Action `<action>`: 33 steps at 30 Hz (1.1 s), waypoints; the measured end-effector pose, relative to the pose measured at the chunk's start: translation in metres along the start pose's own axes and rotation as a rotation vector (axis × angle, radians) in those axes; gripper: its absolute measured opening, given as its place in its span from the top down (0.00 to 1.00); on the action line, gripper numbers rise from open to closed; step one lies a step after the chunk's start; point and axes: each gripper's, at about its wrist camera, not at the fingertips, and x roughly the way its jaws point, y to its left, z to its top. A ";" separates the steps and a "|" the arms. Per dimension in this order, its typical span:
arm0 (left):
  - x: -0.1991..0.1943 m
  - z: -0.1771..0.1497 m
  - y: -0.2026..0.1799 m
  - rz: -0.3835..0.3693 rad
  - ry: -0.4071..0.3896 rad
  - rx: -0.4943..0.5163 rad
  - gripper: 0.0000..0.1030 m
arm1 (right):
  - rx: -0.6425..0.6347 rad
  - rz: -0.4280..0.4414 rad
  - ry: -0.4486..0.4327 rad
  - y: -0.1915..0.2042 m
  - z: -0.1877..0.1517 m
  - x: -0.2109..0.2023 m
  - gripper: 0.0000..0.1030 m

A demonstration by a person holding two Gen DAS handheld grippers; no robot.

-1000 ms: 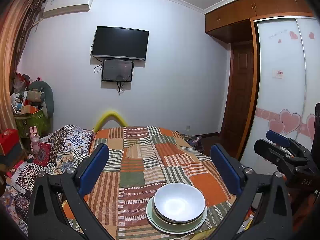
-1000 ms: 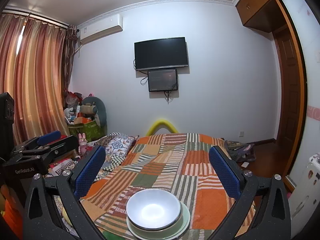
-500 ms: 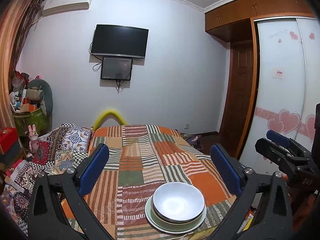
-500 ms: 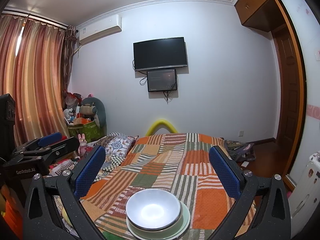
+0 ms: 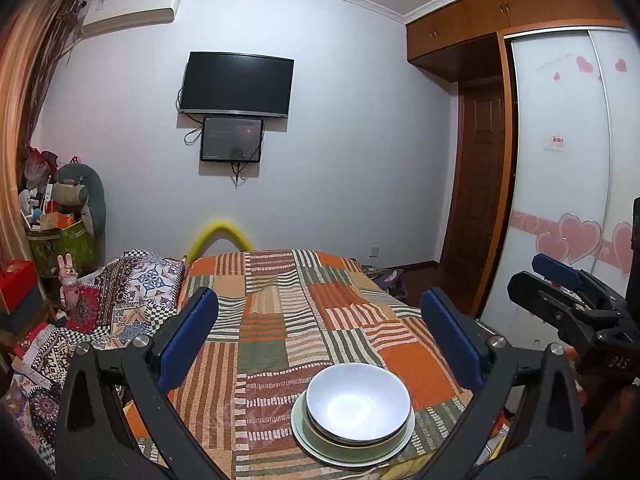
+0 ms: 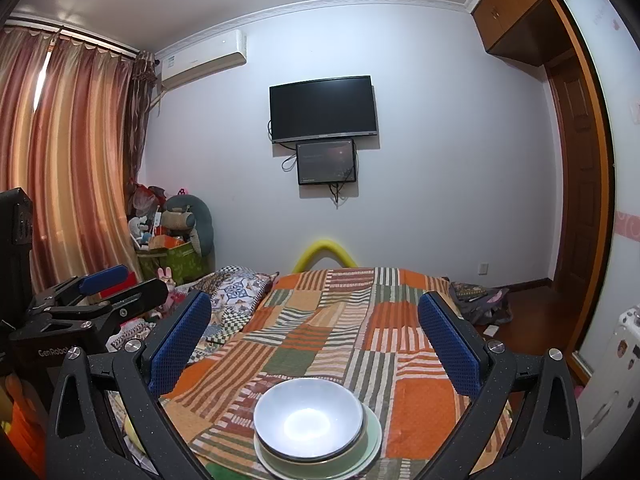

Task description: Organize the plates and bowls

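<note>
I stood at the foot of a bed (image 5: 280, 320) spread with a patchwork blanket of orange, green and striped squares, in a room with pale walls. A dark television (image 6: 323, 109) hung on the far wall with a smaller screen (image 6: 326, 162) just below it, an air conditioner (image 6: 204, 59) sat high to the left beside striped curtains (image 6: 68, 160), and a wooden wardrobe with heart-printed sliding doors (image 5: 560, 184) ran along the right. I held both grippers level and pointed down the length of the bed. My left gripper (image 5: 320, 340) was spread wide and gripped nothing; my right gripper (image 6: 316, 340) was likewise wide apart and empty, and each showed at the edge of the other's view. The stack sat on the near end of the blanket, below and between the blue pads (image 5: 188, 336): a white bowl (image 5: 358, 402) nested in a darker-rimmed bowl (image 6: 320, 456), both resting on a pale green plate (image 5: 320, 446). The white bowl held nothing. A green bin (image 6: 172, 260) of toys stood in the far left corner.
</note>
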 end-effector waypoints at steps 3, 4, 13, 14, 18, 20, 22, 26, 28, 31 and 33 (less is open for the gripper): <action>0.000 0.000 0.000 0.000 0.001 0.000 0.00 | -0.002 0.002 0.000 0.000 0.001 0.000 0.00; -0.001 0.000 0.000 -0.002 0.001 0.000 0.00 | -0.004 0.002 -0.001 0.001 0.002 0.000 0.00; -0.002 0.000 0.000 -0.011 -0.003 0.002 0.00 | -0.010 0.002 -0.003 0.003 0.001 0.002 0.00; -0.002 0.000 0.000 -0.008 -0.004 0.002 0.00 | -0.010 0.001 -0.005 0.003 0.000 0.002 0.00; -0.003 0.000 -0.002 -0.008 -0.007 0.008 0.00 | -0.016 -0.003 -0.014 0.005 -0.001 0.001 0.00; -0.003 0.000 -0.001 -0.008 -0.011 0.007 0.00 | -0.017 -0.002 -0.014 0.006 -0.001 0.001 0.00; -0.004 -0.001 -0.001 -0.009 -0.014 0.004 0.00 | -0.017 -0.002 -0.014 0.006 -0.002 0.001 0.00; -0.005 -0.001 0.000 -0.012 -0.013 0.002 0.00 | -0.015 -0.003 -0.011 0.006 -0.002 0.002 0.00; -0.005 -0.001 0.000 -0.020 -0.007 0.000 0.00 | -0.011 -0.005 -0.010 0.007 -0.004 0.001 0.00; -0.006 0.000 0.001 -0.023 -0.007 -0.004 0.00 | -0.003 -0.006 -0.006 0.005 -0.005 0.002 0.00; -0.006 0.000 0.001 -0.027 -0.005 -0.007 0.00 | 0.000 -0.006 -0.003 0.004 -0.005 0.002 0.00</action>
